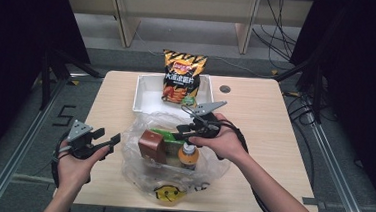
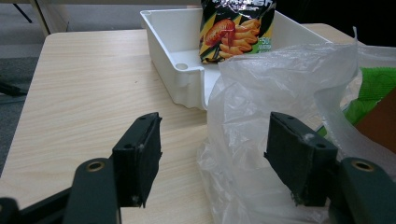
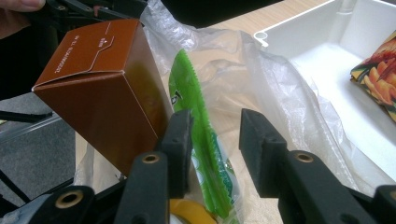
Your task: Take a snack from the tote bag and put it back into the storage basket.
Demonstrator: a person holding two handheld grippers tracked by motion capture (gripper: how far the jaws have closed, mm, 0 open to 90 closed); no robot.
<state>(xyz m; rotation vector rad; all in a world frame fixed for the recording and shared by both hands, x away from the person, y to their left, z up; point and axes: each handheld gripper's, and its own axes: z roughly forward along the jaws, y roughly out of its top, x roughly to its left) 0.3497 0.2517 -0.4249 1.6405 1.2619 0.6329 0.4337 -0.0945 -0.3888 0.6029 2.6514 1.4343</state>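
A clear plastic bag (image 1: pixel 136 172) lies on the near middle of the table. In it are a brown box (image 1: pixel 152 144), a green packet (image 1: pixel 166 133) and a bottle (image 1: pixel 188 155) with an orange label. My right gripper (image 1: pixel 181 130) reaches into the bag's mouth from the right. In the right gripper view it (image 3: pixel 217 126) is open, and the green packet (image 3: pixel 196 116) stands between the jaws against the left one, with the brown box (image 3: pixel 102 88) just beyond. My left gripper (image 1: pixel 108 138) is open at the bag's left edge, with bag film (image 2: pixel 261 84) between its jaws (image 2: pixel 215 140).
A white tray (image 1: pixel 144 95) sits at the back of the table with a bag of chips (image 1: pixel 182 78) leaning in it. Bare wood (image 2: pixel 84 84) lies to the left of the tray and bag. The table's left edge is close to my left hand.
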